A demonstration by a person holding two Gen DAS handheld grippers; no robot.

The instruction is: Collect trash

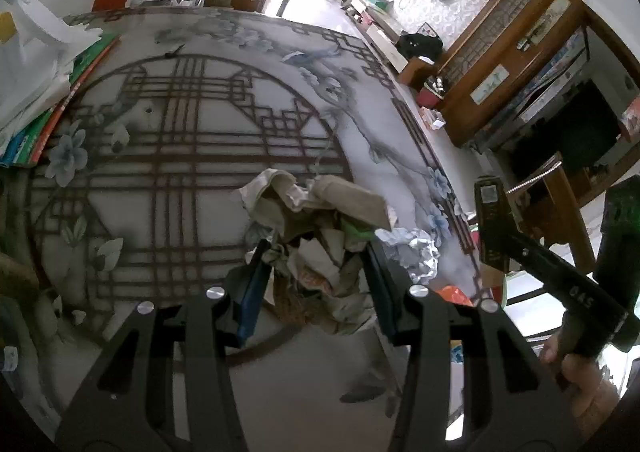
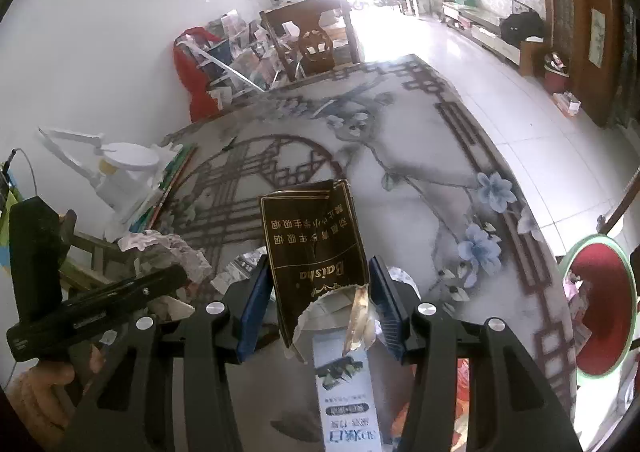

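Observation:
In the left wrist view my left gripper (image 1: 316, 264) is shut on a wad of crumpled beige paper and wrappers (image 1: 320, 220), held above the patterned table (image 1: 160, 132). The wad bulges out past the blue pads. In the right wrist view my right gripper (image 2: 318, 284) is shut on a torn dark brown cigarette pack (image 2: 312, 236) with gold print, which stands upright between the pads. The same pack (image 1: 490, 212) shows at the right of the left wrist view. A crumpled blue-white paper (image 1: 412, 252) lies on the table beside the wad.
A white and blue leaflet (image 2: 344, 384) lies on the table under the right gripper. A round bin with a red liner (image 2: 596, 300) stands by the table's right edge. Books (image 1: 52, 120) and a white lamp (image 2: 124, 164) crowd the left side. A hand (image 1: 580, 380) grips the right tool.

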